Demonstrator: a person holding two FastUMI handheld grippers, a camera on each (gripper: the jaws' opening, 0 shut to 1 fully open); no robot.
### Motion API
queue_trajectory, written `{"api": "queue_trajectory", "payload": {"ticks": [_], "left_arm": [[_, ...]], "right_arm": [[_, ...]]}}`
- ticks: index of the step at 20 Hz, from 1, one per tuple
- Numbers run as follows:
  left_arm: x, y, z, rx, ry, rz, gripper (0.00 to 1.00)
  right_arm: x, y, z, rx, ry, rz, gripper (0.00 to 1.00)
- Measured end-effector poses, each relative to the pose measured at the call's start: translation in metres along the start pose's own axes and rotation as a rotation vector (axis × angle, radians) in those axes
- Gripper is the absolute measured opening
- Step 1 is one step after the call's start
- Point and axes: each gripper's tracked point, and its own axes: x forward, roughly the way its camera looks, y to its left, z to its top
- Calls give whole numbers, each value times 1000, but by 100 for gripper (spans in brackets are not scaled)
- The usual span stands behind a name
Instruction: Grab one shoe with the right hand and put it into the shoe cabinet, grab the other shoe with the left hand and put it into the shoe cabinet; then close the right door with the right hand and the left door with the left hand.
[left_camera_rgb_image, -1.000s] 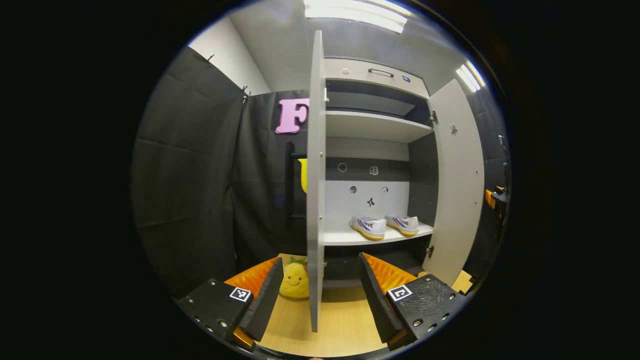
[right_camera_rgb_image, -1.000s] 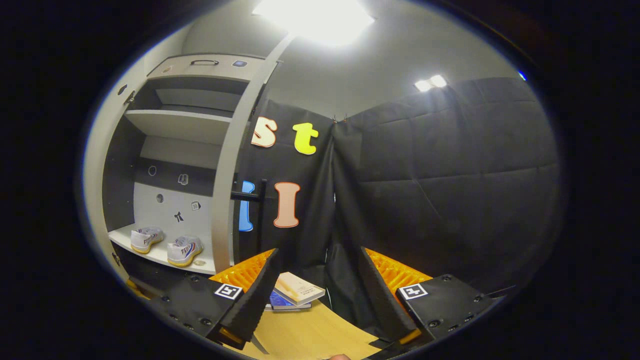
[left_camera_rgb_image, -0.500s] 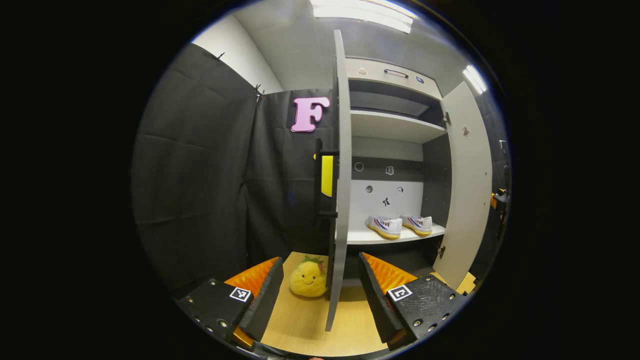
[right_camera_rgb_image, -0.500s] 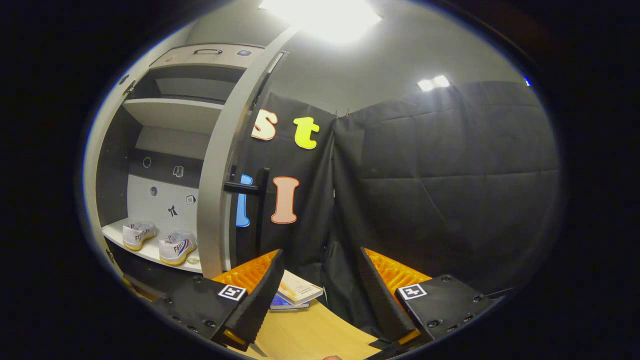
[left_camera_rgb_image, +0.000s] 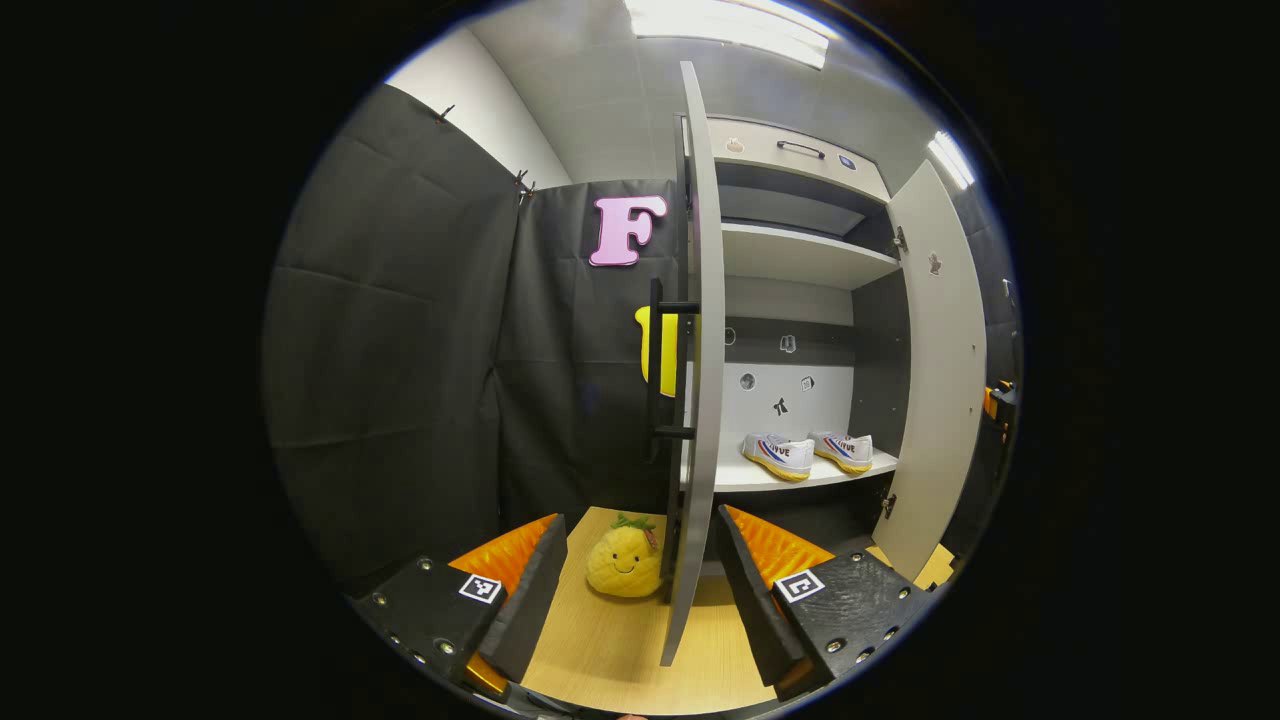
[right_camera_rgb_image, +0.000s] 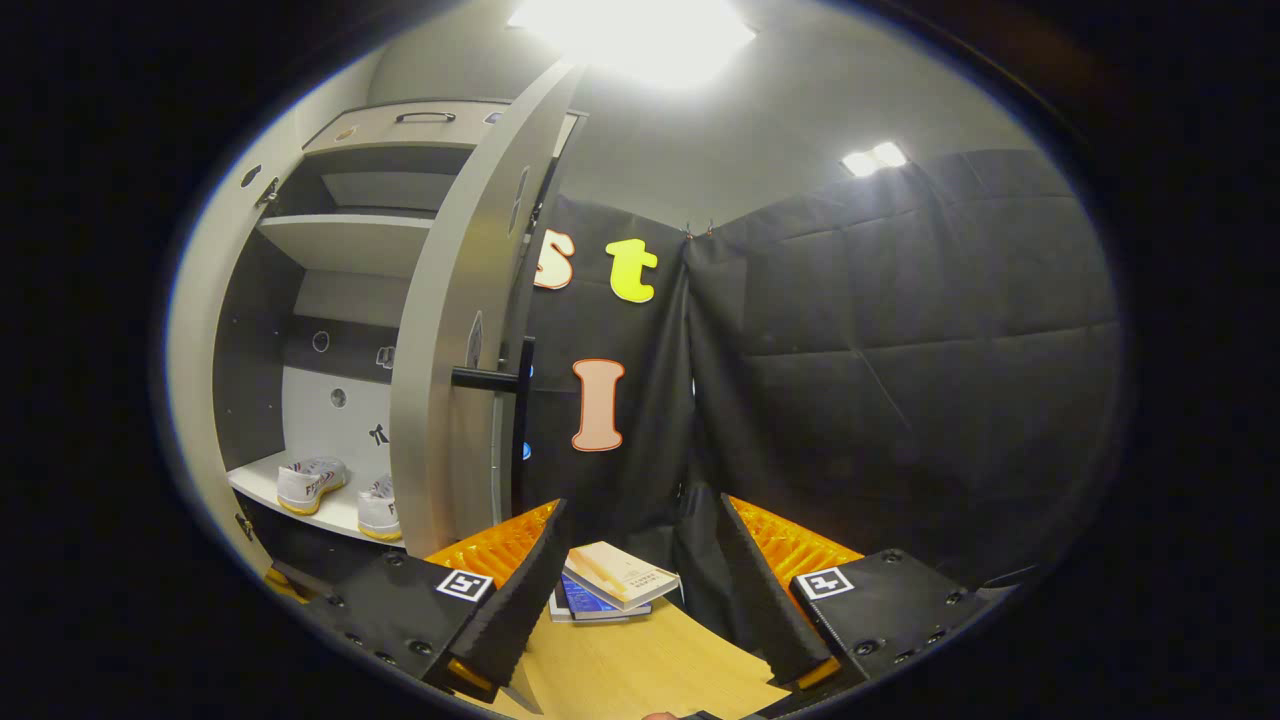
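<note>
Both hand-held grippers agape, empty

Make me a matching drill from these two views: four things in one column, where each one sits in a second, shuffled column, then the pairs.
Things:
1. shoes
2. plush toy
3. books
4. handle

Places:
A. stacked on the floor by the black cloth, ahead of the right gripper
B. side by side on the lower cabinet shelf
C. fixed upright on the outside of the left door
D. on the floor beside the left door's bottom edge

Pairs: 1-B, 2-D, 3-A, 4-C
</note>
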Motion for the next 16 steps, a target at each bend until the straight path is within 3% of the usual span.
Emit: {"api": "queue_trajectory", "payload": {"ticks": [9, 16], "left_arm": [[3, 5, -3, -8, 4, -3, 80], [8, 15, -5, -16, 3, 22, 80]], "right_arm": [[-13, 34, 6, 16, -2, 73, 91], [-17, 105, 11, 42, -15, 236, 92]]}}
